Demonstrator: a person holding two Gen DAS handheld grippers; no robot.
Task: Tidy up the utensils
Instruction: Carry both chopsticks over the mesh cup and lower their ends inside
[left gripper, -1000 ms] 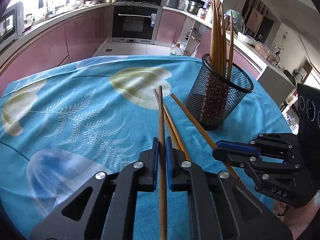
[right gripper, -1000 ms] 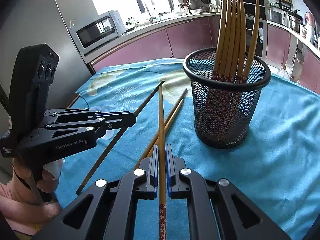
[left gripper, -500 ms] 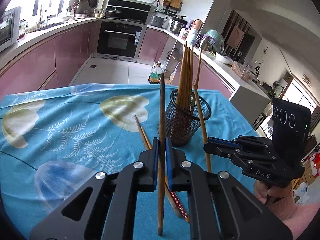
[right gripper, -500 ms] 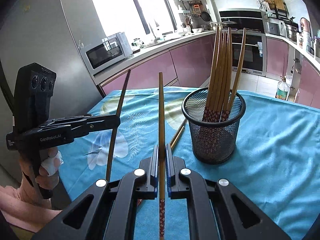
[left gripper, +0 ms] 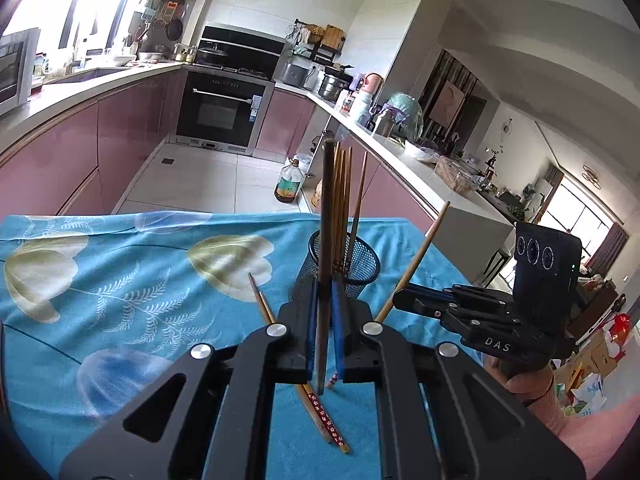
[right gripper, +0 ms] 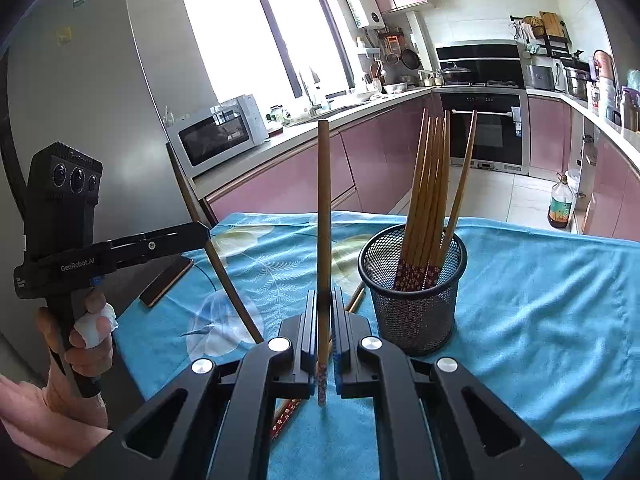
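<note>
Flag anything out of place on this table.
Loose chopsticks lie on the tablecloth beneath the left tongs, not in the mesh holder. A phone overhangs the edge. Each tongs, including the right, holds one chopstick.

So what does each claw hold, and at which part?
Each holds one chopstick near its patterned end: left claw a dark chopstick, right claw a lighter chopstick.
</note>
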